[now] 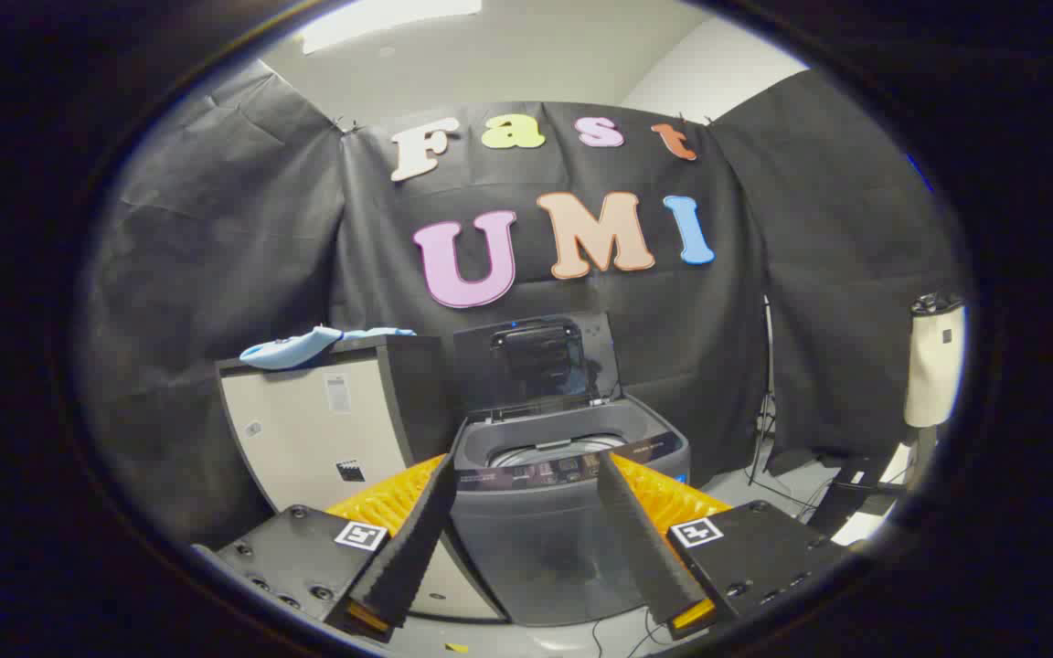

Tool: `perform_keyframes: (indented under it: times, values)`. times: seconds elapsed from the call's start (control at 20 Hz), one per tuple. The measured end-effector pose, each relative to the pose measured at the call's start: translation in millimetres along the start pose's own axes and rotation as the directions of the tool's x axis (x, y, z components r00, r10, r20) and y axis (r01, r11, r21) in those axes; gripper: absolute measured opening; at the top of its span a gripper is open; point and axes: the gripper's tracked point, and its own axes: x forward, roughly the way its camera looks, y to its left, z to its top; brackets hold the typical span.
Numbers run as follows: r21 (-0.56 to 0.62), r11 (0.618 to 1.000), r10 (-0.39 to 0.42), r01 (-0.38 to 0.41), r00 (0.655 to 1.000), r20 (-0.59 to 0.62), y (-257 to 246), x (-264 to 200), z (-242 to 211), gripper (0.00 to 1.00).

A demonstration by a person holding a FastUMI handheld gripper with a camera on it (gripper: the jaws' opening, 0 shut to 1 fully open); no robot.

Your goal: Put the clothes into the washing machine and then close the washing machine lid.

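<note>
- Black cloth walls a booth where a washing machine [569,512] stands, its lid [536,358] raised for loading.
- Blue clothes [307,347] lie on a cabinet [325,429] just beside it.
- Gripper [523,471] hangs open and empty, fingers framing the machine.

We are seeing the washing machine [568,512] standing beyond our parted fingers [417,530], lid [536,361] raised behind; clothes [307,347] lying on the left cabinet [325,429].

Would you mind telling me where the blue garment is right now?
In the gripper view, the blue garment lies on top of the pale cabinet, left of the open washing machine and well beyond the open gripper.
</note>
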Motion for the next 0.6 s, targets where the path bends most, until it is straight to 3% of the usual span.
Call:
perform_keyframes:
  times: [0.6]
  values:
    - [-0.017, 1.0, -0.017, 0.018, 0.997, 0.07, 1, 2, 22, 0.97]
